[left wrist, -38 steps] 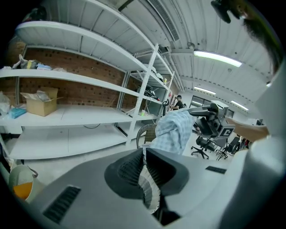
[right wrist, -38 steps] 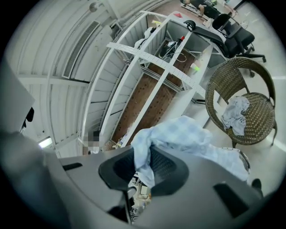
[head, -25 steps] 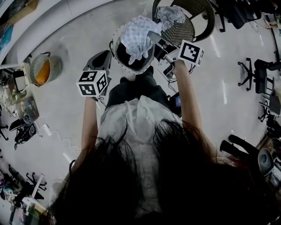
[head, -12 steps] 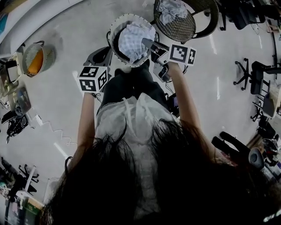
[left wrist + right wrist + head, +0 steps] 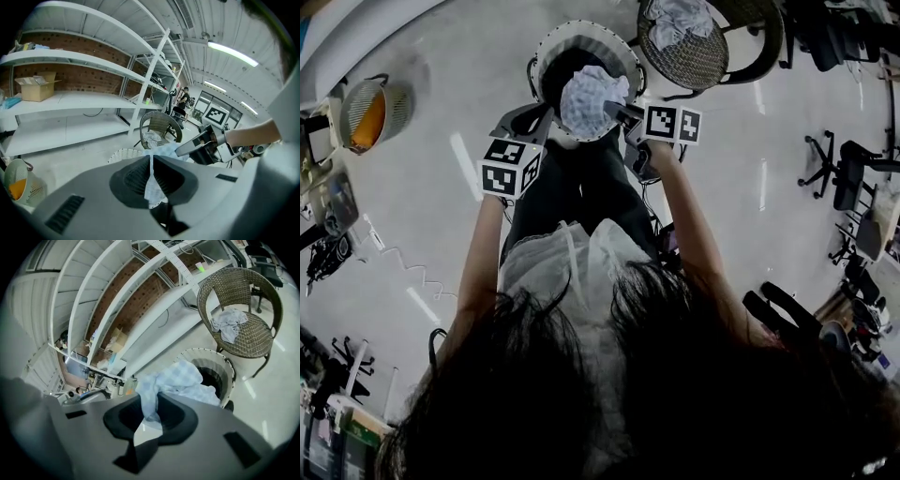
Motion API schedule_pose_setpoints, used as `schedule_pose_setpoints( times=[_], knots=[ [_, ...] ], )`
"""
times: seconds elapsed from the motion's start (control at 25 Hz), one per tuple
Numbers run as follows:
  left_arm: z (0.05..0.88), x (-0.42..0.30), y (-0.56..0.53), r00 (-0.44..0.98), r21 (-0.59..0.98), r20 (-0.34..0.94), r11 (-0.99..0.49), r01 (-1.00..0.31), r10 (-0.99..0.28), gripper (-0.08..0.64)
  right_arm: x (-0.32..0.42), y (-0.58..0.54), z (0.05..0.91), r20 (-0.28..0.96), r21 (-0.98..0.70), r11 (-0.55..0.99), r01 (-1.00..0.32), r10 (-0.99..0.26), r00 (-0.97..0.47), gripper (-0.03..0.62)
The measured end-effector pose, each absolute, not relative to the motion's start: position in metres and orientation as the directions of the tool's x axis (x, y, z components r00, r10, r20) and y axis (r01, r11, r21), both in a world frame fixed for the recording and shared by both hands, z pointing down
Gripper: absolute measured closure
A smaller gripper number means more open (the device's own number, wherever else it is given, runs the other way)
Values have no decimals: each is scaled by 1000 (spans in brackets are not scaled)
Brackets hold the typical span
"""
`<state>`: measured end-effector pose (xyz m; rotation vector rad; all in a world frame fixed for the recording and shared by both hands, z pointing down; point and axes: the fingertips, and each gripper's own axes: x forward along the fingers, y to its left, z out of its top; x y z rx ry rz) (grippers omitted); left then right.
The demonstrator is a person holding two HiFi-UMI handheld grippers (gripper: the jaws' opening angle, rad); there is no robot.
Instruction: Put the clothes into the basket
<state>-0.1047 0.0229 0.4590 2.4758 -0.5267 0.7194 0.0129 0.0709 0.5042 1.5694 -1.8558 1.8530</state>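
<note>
A pale blue checked cloth [image 5: 591, 98] hangs bunched over the mouth of the white laundry basket [image 5: 623, 52], and both grippers hold it. My left gripper [image 5: 551, 120] is shut on a thin fold of the cloth [image 5: 153, 180]; the pads pinch it. At the other side my right gripper [image 5: 619, 111] is shut on another bunch of that cloth [image 5: 173, 380], just above the basket [image 5: 227, 369]. A second light garment [image 5: 680, 21] lies on the seat of the wicker chair [image 5: 741, 52] behind the basket.
A small basket with something orange inside [image 5: 364, 114] stands on the floor at the left. Office chairs [image 5: 839, 169] stand at the right. White shelving with a cardboard box [image 5: 35, 86] runs along the brick wall. The person's legs are just in front of the basket.
Both grippers have come down with the checked cloth, which now sits lower in the basket's mouth. The right gripper has tipped further downward.
</note>
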Motion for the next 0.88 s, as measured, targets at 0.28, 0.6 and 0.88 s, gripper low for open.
schedule_pose_setpoints(
  times=[0.28,0.6,0.88],
  knots=[
    [487,-95,23,772,362,612,-806,-468,-173,526,21,84,583,772,-609,-317,-727,-450,-450,518],
    [522,-88,15,749,369,648,-804,-466,-137,526,26,96,662,841,-530,-372,-762,-344,-417,518],
    [549,-85,11,722,359,684,-815,-455,-102,526,36,103,724,901,-430,-416,-801,-263,-346,501]
  ],
)
